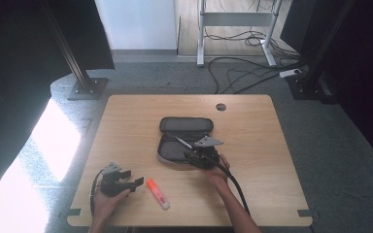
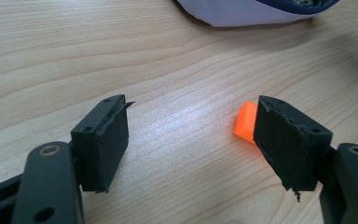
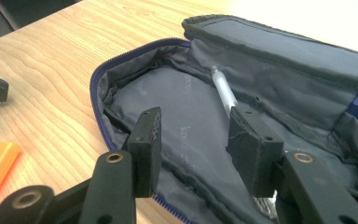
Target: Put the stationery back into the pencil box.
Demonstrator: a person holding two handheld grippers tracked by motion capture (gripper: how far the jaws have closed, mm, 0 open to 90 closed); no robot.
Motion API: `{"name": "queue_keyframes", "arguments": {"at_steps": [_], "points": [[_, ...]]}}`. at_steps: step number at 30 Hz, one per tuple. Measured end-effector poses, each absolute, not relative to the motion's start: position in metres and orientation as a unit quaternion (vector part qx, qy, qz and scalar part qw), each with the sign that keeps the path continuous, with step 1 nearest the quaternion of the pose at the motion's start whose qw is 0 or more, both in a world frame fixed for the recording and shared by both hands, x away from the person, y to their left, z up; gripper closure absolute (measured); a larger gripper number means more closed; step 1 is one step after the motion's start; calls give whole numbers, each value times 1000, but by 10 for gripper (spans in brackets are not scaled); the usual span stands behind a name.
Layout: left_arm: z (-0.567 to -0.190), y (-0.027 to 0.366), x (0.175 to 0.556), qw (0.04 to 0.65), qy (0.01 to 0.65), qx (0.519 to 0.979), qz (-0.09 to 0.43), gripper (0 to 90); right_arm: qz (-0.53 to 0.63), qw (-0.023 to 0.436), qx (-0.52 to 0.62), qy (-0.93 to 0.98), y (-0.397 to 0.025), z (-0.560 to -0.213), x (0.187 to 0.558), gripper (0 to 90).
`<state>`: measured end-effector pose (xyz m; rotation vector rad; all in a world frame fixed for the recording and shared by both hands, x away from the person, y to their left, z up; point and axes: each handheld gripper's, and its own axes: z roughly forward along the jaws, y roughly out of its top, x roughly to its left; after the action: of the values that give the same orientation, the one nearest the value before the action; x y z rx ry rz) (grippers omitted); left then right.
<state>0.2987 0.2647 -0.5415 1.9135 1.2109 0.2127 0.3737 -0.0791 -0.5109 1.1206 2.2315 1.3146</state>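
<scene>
Pencil case [image 1: 185,140] lies unzipped and spread open near the middle of my table [image 1: 126,126], its lid folded back toward the far edge. In the right gripper view I see a pen [image 3: 223,93] resting inside, slanted against the inner wall of the case [image 3: 182,107]. My right claw [image 1: 194,154] hovers just over the case's near half, and its jaws stand apart with nothing between them; the pen's lower end disappears behind one jaw, so I cannot tell whether they touch. An orange highlighter [image 1: 157,193] lies on the table closer to me, well apart from the case. My left claw [image 1: 126,182] sits just beside it, jaws wide apart and empty. In the left gripper view the highlighter's orange tip [image 2: 245,122] peeks out from behind one jaw.
</scene>
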Motion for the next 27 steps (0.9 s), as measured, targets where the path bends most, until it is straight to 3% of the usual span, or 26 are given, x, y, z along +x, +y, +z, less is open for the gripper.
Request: {"name": "queue_keyframes", "arguments": {"at_steps": [27], "points": [[-542,265,299,419,484,764,85,271,496,145,373,771,-93,-512,324,512]]}}
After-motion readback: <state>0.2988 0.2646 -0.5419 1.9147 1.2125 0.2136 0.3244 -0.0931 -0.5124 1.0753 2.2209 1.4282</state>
